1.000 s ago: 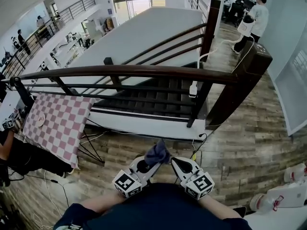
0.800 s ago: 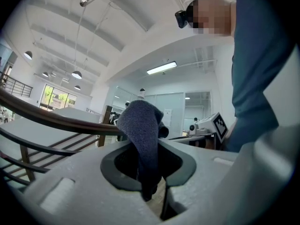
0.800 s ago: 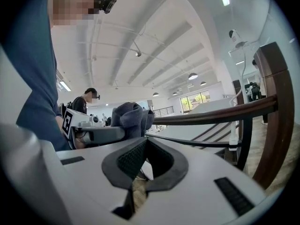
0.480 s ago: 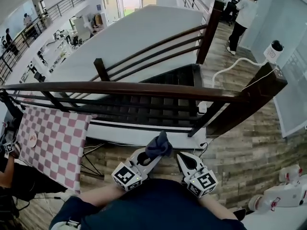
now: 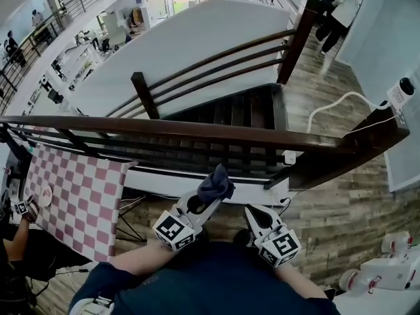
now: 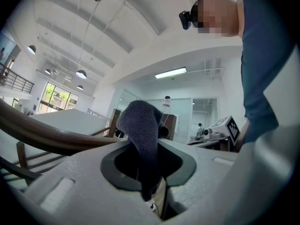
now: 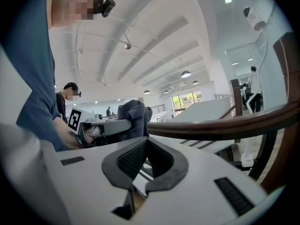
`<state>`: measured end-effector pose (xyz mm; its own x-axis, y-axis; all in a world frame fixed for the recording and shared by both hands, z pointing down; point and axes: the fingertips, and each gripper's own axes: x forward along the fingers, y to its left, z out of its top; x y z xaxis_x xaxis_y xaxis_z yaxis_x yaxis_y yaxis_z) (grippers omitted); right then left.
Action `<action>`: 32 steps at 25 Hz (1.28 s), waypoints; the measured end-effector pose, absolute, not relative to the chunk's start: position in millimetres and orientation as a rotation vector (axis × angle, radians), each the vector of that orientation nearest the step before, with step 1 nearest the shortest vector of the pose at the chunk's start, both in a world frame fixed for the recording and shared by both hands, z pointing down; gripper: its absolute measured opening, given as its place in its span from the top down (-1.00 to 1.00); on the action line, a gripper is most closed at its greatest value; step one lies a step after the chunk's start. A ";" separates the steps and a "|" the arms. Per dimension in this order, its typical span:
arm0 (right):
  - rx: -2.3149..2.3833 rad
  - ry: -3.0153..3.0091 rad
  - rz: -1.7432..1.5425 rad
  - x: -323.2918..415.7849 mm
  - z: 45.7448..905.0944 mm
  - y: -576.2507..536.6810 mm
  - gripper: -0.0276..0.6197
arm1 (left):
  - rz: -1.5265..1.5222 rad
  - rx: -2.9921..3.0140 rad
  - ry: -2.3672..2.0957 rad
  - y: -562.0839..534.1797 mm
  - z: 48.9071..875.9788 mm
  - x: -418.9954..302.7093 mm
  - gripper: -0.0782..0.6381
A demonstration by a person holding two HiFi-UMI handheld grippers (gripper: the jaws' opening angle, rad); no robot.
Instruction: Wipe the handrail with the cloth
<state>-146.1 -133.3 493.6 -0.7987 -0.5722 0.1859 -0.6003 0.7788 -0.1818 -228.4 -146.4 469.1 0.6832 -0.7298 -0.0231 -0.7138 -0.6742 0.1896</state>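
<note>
A dark brown wooden handrail (image 5: pixel 197 131) runs left to right across the head view, above dark balusters and a stairwell. My left gripper (image 5: pixel 211 197) is shut on a dark blue cloth (image 5: pixel 215 183), which bunches up out of its jaws below and short of the rail. In the left gripper view the cloth (image 6: pixel 143 135) hangs between the closed jaws, with the handrail (image 6: pixel 42 134) at the left. My right gripper (image 5: pixel 252 212) sits beside it, shut and holding nothing. The right gripper view shows the handrail (image 7: pixel 225 127) ahead and the cloth (image 7: pixel 132 118) to its left.
A pink-and-white checked cloth (image 5: pixel 72 192) hangs over the lower rails at the left. A thick newel post (image 5: pixel 354 153) with a white cable (image 5: pixel 328 110) and a plug stands at the right. White bottles (image 5: pixel 380 274) lie on the wood floor at the lower right. A person (image 5: pixel 341 12) stands far back.
The view has closed in on the handrail, which now lies lower and nearer. Both grippers have risen slightly toward it, the cloth still gripped in the left one.
</note>
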 end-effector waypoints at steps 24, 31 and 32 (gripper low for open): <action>1.031 -2.908 0.355 -54.5 482.3 -215.0 0.88 | 0.606 2.623 -1.536 -329.2 495.2 -244.2 0.60; 1.058 -2.887 0.367 -24.3 489.8 -219.5 0.88 | 1.131 2.575 -1.585 -371.5 528.8 -237.5 0.60; 1.063 -2.885 0.377 -18.1 491.8 -220.2 0.88 | 1.191 2.570 -1.591 -374.2 528.8 -234.4 0.60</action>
<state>-18.1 -220.2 491.8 -0.7637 -0.6335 0.1245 -0.6442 0.7350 -0.2117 -234.4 -374.2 528.8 0.2538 -0.8117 0.5261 -0.7332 -0.5161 -0.4426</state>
